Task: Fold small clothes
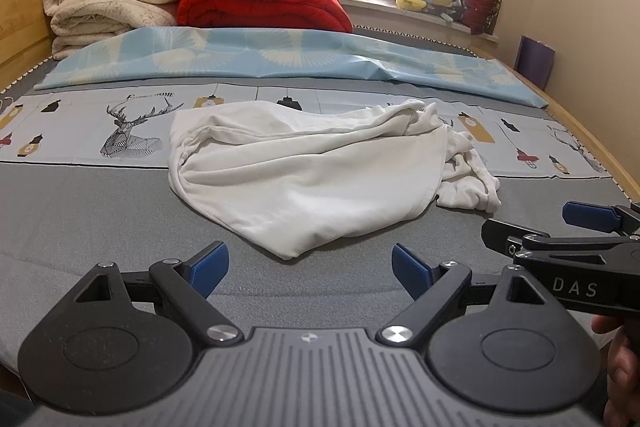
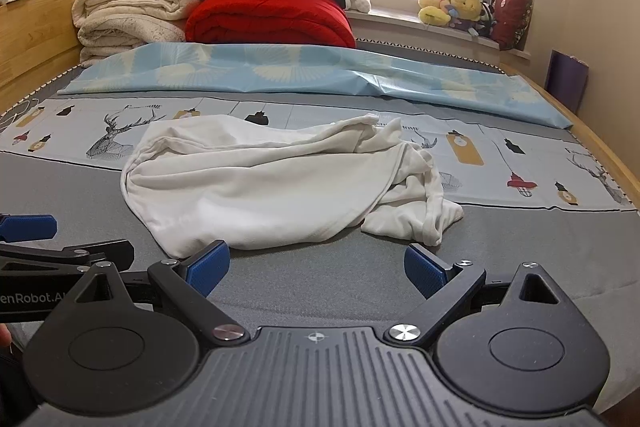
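Left gripper (image 1: 310,269) jaws wide, crumpled white garment (image 1: 312,171), sleeves buried

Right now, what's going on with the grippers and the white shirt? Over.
Left gripper open, empty. Right gripper open, empty. Shirt crumpled on bed, untouched. Nothing in the way.

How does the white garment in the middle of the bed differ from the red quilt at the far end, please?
The white garment lies crumpled and loosely spread out, while the red quilt is folded into a thick, rounded bundle. The white garment looks thin and low; the red quilt looks padded and bulky. The white garment lies alone, whereas the red quilt bears stacked bedding. Both rest on the bed.
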`<move>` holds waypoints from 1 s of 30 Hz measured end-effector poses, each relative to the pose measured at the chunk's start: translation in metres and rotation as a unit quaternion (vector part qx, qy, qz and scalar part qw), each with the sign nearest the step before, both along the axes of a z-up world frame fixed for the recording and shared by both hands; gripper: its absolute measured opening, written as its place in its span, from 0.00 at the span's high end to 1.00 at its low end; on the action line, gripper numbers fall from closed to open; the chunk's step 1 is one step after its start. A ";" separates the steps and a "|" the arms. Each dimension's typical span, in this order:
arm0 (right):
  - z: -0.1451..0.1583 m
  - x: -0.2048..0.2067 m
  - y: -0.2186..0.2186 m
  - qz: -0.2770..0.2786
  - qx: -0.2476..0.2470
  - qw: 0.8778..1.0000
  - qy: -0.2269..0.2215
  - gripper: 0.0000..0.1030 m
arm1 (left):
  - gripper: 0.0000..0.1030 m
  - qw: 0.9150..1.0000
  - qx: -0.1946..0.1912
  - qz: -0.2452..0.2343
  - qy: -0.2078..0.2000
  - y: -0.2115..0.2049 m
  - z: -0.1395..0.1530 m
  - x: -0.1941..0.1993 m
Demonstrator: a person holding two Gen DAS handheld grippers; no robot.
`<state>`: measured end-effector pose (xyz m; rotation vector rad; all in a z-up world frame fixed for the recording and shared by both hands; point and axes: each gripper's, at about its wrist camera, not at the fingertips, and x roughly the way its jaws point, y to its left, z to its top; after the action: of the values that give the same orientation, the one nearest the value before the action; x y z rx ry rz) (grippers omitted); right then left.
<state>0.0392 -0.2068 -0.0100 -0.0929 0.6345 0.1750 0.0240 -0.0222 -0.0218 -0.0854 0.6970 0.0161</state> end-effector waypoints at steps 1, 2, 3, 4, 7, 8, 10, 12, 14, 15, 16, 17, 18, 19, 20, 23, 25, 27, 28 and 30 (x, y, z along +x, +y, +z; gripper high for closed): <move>0.000 0.000 0.000 0.000 0.000 1.000 0.000 0.08 | 0.11 1.000 0.000 0.000 0.000 0.000 0.000 0.000; 0.000 0.000 0.000 0.000 0.000 1.000 0.000 0.08 | 0.11 1.000 0.000 0.000 0.000 0.000 0.000 0.000; 0.000 0.000 0.000 0.000 0.000 1.000 0.001 0.08 | 0.11 1.000 0.000 0.000 0.000 0.000 0.000 0.000; 0.000 0.000 0.000 0.000 0.000 1.000 0.001 0.08 | 0.11 1.000 0.000 0.000 0.000 0.000 0.000 0.000; 0.000 0.000 0.001 0.000 -0.001 1.000 0.001 0.08 | 0.11 1.000 0.000 0.000 -0.001 0.000 0.000 0.000; 0.000 0.000 0.001 0.000 -0.002 1.000 0.001 0.08 | 0.11 1.000 0.000 0.000 -0.001 0.000 0.000 0.000; 0.000 0.001 0.002 0.001 -0.002 1.000 0.001 0.08 | 0.11 1.000 -0.001 0.001 -0.001 -0.001 -0.001 -0.001; 0.001 0.000 0.002 0.000 -0.007 1.000 -0.002 0.08 | 0.11 1.000 -0.001 0.001 0.000 -0.001 -0.002 -0.001; 0.002 0.000 0.003 0.000 -0.008 1.000 -0.001 0.08 | 0.11 1.000 -0.001 0.001 -0.001 -0.001 -0.002 -0.001; 0.002 0.000 0.003 -0.001 -0.008 1.000 -0.001 0.08 | 0.11 1.000 -0.001 0.001 -0.001 -0.001 -0.002 -0.001; 0.002 0.000 0.003 -0.001 -0.007 1.000 -0.001 0.08 | 0.11 1.000 0.000 0.001 -0.002 -0.002 -0.002 -0.001; 0.002 0.000 0.003 -0.001 -0.008 1.000 -0.002 0.08 | 0.11 1.000 0.000 0.001 -0.002 -0.002 -0.002 -0.001; 0.002 0.000 0.003 -0.001 -0.009 1.000 -0.002 0.08 | 0.11 1.000 0.000 0.001 -0.002 -0.003 -0.002 -0.002; 0.002 0.000 0.003 -0.002 -0.010 1.000 -0.003 0.08 | 0.11 1.000 0.000 0.001 -0.002 -0.003 -0.002 -0.002; 0.002 -0.001 0.004 -0.002 -0.010 1.000 -0.004 0.08 | 0.11 1.000 0.000 0.000 -0.002 -0.003 -0.002 -0.002; 0.002 -0.001 0.004 -0.001 -0.012 1.000 -0.004 0.08 | 0.11 1.000 0.000 -0.001 -0.004 -0.002 -0.001 -0.001; 0.003 -0.002 0.004 0.000 -0.015 1.000 -0.012 0.09 | 0.11 1.000 0.005 -0.003 -0.008 -0.004 0.000 -0.002; 0.006 -0.005 0.004 0.000 -0.016 0.999 -0.028 0.10 | 0.13 1.000 0.010 -0.004 -0.011 -0.005 0.001 -0.002; 0.008 -0.006 0.004 -0.001 -0.017 0.999 -0.037 0.11 | 0.17 1.000 0.010 -0.004 -0.011 -0.005 0.001 -0.002; 0.012 -0.008 0.000 -0.007 -0.011 0.999 -0.051 0.16 | 0.22 1.000 0.011 -0.005 -0.010 -0.005 0.001 -0.002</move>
<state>0.0308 -0.2068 0.0019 -0.1176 0.5351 0.1487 0.0222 -0.0267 -0.0206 -0.0602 0.6774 0.0125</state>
